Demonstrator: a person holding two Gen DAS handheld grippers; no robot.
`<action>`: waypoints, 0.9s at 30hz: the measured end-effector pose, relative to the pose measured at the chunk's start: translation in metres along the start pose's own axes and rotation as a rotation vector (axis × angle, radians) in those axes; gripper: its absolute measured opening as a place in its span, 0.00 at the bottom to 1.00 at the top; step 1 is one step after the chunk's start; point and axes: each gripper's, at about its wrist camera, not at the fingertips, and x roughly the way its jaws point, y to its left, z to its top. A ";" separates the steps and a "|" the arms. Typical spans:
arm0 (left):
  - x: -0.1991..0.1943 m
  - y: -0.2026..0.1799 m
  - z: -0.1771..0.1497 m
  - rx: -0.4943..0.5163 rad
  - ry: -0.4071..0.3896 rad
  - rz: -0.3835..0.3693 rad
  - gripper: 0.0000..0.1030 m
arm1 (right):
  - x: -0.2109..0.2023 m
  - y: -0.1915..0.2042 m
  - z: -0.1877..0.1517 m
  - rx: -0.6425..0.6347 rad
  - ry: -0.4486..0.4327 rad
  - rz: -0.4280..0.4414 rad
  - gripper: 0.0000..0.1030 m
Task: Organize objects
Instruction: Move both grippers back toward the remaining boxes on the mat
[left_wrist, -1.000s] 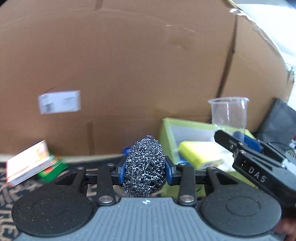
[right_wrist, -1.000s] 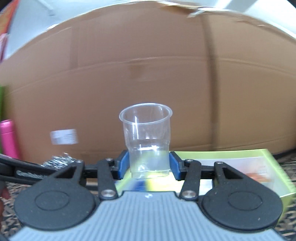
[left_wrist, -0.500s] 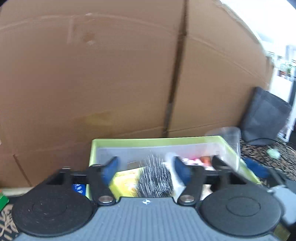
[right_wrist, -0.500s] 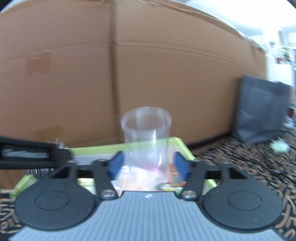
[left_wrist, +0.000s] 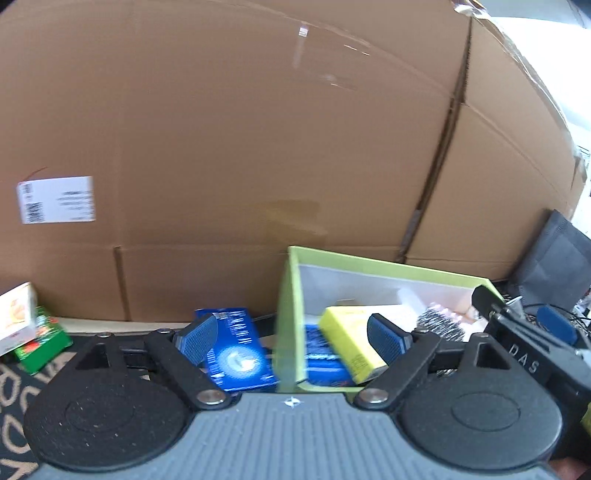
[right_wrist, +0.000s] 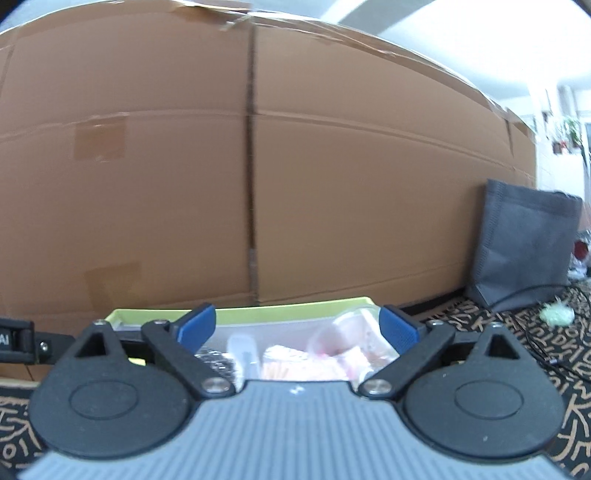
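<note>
A lime-green bin (left_wrist: 289, 295) stands against the cardboard. The steel wool scourer (left_wrist: 439, 325) lies inside it, beside a yellow box (left_wrist: 347, 341). My left gripper (left_wrist: 291, 338) hovers at the bin's left wall, its jaws opening, and the pads press on nothing. In the right wrist view the clear plastic cup (right_wrist: 347, 332) lies tipped in the bin (right_wrist: 236, 315) on pink packets, with the scourer (right_wrist: 214, 360) to its left. My right gripper (right_wrist: 297, 326) is just in front of the bin, its jaws opening and free of the cup. It also shows at the bin's right end (left_wrist: 517, 310).
A tall cardboard box (left_wrist: 258, 147) walls off the back. A blue box (left_wrist: 236, 350) lies outside the bin's left wall; white and green packets (left_wrist: 33, 332) sit far left. A grey bag (right_wrist: 524, 251), a black cable (right_wrist: 546, 350) and a patterned mat (right_wrist: 576, 387) are on the right.
Both grippers have opened. The left one let go of the scourer and the right one let go of the cup; both things now lie in the bin. The left view swung left.
</note>
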 end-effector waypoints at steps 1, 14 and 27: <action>-0.003 0.004 -0.002 -0.004 -0.004 0.012 0.88 | -0.002 0.004 0.000 -0.011 -0.007 0.015 0.94; -0.049 0.090 -0.032 -0.058 -0.026 0.198 0.88 | -0.048 0.082 -0.010 -0.151 -0.040 0.480 0.82; -0.082 0.185 -0.043 -0.132 0.039 0.380 0.88 | -0.054 0.163 -0.042 -0.309 0.177 0.764 0.81</action>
